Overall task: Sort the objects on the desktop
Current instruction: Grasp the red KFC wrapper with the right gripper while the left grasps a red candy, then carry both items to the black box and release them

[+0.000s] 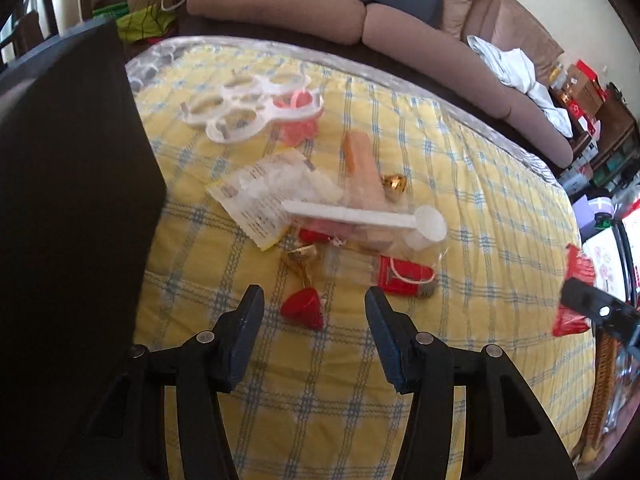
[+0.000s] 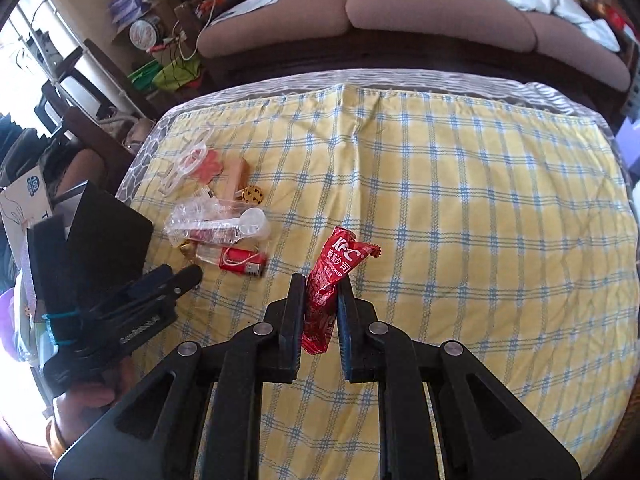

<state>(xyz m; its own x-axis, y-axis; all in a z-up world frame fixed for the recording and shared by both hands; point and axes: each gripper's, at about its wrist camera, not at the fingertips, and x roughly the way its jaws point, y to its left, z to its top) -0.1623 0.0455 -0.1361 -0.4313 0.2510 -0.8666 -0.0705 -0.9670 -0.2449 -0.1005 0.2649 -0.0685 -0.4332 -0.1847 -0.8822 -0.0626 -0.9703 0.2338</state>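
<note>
My right gripper is shut on a red KFC ketchup packet and holds it above the yellow checked cloth. The packet also shows at the right edge of the left wrist view. My left gripper is open and empty, just above a small red cone. Beyond it lies a pile: a white measuring spoon, a clear plastic bag, a red pack with a white cord, gold bells, a white ring holder and a pink piece.
A black box stands at the table's left side, close to my left gripper. A brown sofa runs behind the table. Boxes and clutter sit on the floor at the far left.
</note>
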